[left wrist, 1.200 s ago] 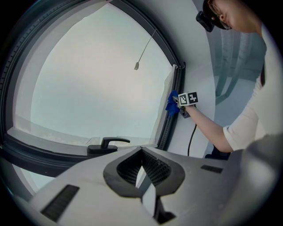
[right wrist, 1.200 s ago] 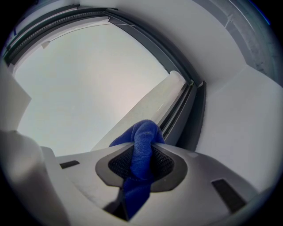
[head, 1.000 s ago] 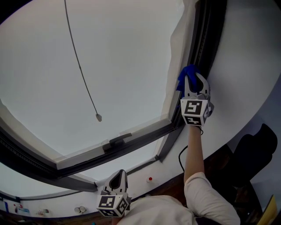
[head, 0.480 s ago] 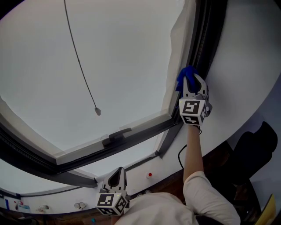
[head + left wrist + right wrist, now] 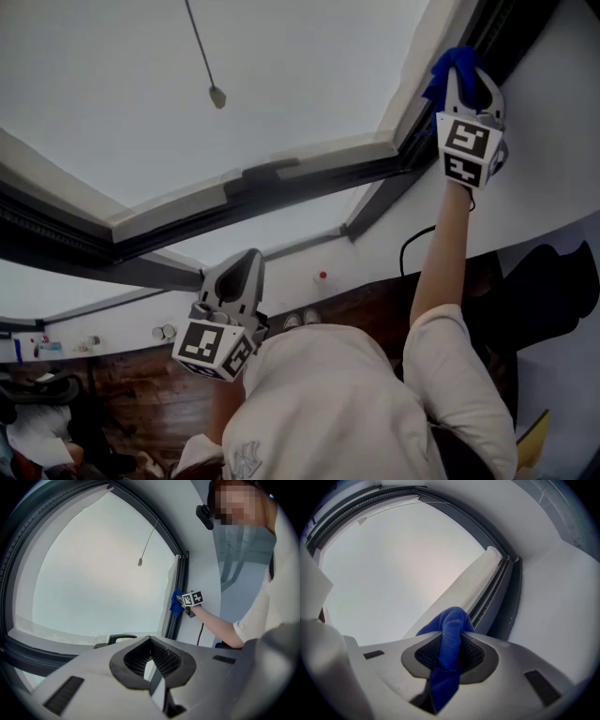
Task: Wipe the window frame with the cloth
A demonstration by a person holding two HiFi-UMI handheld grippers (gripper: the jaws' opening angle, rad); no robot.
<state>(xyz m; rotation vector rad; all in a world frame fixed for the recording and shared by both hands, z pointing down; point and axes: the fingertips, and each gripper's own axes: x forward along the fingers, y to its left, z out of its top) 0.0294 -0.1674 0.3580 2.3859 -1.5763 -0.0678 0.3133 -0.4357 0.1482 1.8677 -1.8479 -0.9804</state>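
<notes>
1. The right gripper point(image 5: 466, 82) was raised on an outstretched arm. Its jaws were clamped on the cloth point(image 5: 451, 630), a blue wad that bulged past the tips and trailed back between them.
2. The cloth sat at the right upright of the frame point(image 5: 281, 185), above the frame's lower right corner. In the right gripper view the wad lay just beside the dark channel, but whether it actually touched could not be told.
3. The left gripper point(image 5: 151, 670) hung low by the person's chest, well apart from the frame. Its jaws were drawn together with nothing between them.
4. The cloth looked soft, light and limp. It would likely fold into the grooves of the channel, though it might drag out of the jaws if it snagged on an edge.
5. A hold on the bunched middle, as here, seemed right, with enough cloth standing proud to keep the hard tips off the frame.
6. The wipe appeared to be under way on the right upright. Nothing showed whether the bottom rail had been cleaned.
</notes>
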